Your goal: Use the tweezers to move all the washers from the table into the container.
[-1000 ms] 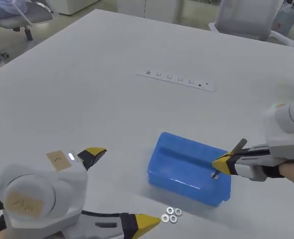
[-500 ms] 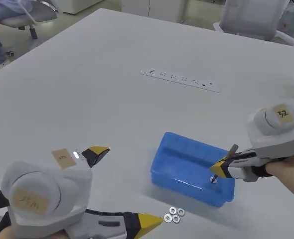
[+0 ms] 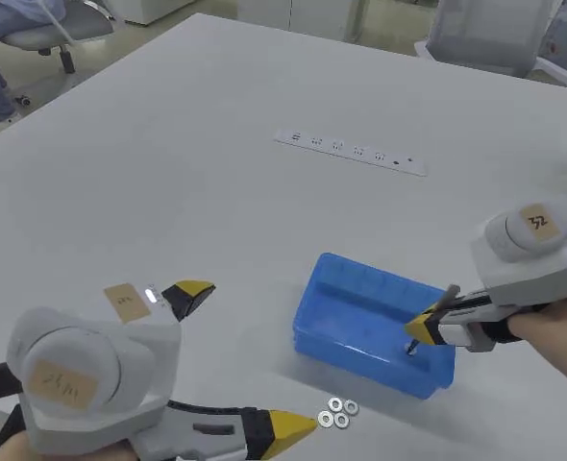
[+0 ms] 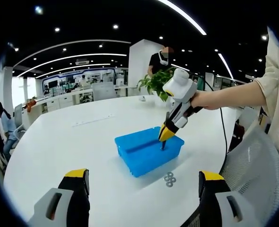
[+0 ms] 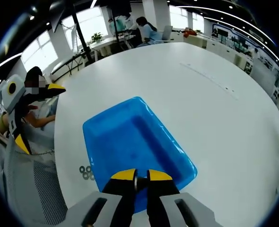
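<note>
Hovering over blue container point(image 3: 358, 300), right hand-held gripper point(image 3: 420, 329) clamped on tweezers point(image 3: 412, 347).

Open-plan office: rows of desks point(image 5: 106, 46), swivel chairs point(image 3: 45, 35), ceiling strip lights point(image 4: 73, 57)

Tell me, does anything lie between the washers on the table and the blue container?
Nothing visible does. The three washers lie on the bare table just outside the blue container's near wall; that wall is the one thing to lift over. The right claw holds the tweezers over the container.
</note>
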Motion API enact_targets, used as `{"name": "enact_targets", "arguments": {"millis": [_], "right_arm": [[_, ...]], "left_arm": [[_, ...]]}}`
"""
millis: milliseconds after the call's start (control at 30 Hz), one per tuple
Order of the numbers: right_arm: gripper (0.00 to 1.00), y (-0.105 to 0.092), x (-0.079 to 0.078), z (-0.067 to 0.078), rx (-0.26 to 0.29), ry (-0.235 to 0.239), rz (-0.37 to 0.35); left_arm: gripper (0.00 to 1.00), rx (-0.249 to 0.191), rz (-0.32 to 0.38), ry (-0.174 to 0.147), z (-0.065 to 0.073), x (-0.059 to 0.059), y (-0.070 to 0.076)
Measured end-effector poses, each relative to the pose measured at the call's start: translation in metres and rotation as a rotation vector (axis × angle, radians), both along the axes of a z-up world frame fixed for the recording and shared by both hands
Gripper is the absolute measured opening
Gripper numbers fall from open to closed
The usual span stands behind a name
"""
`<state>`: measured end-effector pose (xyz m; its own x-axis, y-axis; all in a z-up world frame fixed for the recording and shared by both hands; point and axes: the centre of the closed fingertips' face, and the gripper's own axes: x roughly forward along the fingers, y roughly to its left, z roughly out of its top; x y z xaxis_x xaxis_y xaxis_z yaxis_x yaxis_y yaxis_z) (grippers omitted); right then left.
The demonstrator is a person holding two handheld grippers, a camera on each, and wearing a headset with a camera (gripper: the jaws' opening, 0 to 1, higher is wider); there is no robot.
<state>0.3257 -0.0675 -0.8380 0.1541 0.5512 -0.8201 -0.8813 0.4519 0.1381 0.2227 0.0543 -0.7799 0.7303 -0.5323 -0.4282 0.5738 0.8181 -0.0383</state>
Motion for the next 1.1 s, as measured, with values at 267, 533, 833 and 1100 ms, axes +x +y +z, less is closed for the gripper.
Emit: {"name": "enact_targets", "arguments": {"millis": [267, 533, 833, 1100], "right_arm": [[0.04, 0.001, -0.003, 0.003, -0.019, -0.002, 0.026], [0.01, 0.005, -0.014, 0.019, -0.033, -0.018, 0.094], [0.01, 0.02, -0.043, 0.049, 0.042, -0.056, 0.17], [0.01, 0.039, -0.087, 0.05, 0.081, -0.039, 0.305]], "left_arm": [[0.99, 0.001, -0.003, 0.0, 0.0, 0.0, 0.0], [0.97, -0.008, -0.006, 0.001, 0.001, -0.001, -0.001], [0.89, -0.056, -0.022, -0.001, 0.006, -0.003, -0.005], [0.67, -0.064, -0.175, 0.03, 0.009, -0.018, -0.03]]}}
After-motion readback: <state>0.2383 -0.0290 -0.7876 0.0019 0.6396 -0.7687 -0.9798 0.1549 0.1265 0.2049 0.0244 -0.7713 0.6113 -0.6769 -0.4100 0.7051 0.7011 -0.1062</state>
